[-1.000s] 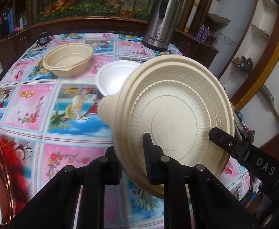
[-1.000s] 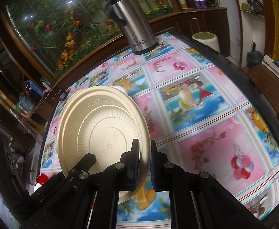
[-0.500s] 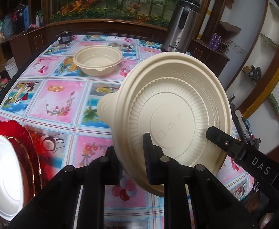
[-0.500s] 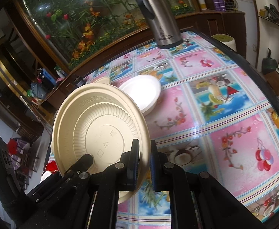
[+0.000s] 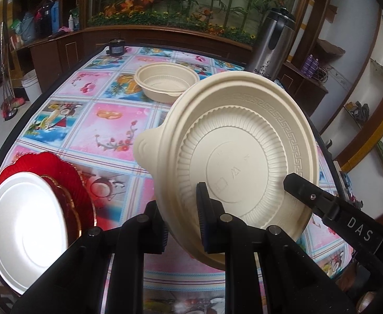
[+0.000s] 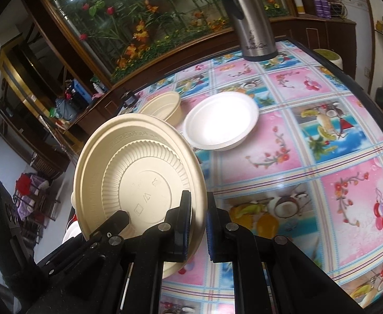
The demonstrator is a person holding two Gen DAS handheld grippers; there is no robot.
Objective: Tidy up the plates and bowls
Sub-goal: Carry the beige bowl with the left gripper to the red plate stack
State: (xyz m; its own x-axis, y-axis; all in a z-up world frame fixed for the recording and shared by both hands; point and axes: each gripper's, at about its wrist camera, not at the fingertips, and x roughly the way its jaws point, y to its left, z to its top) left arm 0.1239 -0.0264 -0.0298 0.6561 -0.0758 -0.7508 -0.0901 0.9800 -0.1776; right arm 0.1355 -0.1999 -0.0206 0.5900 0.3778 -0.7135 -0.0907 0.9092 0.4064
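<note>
A cream plastic bowl (image 5: pixel 233 162) hangs tipped on edge above the table, with its ribbed underside facing both cameras. My left gripper (image 5: pixel 181 217) is shut on its lower rim, one finger in front and one behind. My right gripper (image 6: pixel 198 222) is shut on the rim of the same bowl (image 6: pixel 139 178) at the opposite side. A second cream bowl (image 5: pixel 165 83) stands upright at the far side of the table. A white bowl (image 6: pixel 223 120) sits beside it. A white plate (image 5: pixel 26 222) lies on stacked red plates (image 5: pixel 60 172) at the near left.
A floral, fruit-patterned cloth covers the table (image 5: pixel 107 130), which has a dark edge. A steel thermos jug (image 6: pixel 251 18) stands at the far corner. A small dark jar (image 5: pixel 116 46) sits at the far edge. Wooden cabinets and shelves surround the table.
Both grippers have carried the tipped bowl leftward across the table. The red plates with the white plate have come into the left view, and the white bowl into the right view.
</note>
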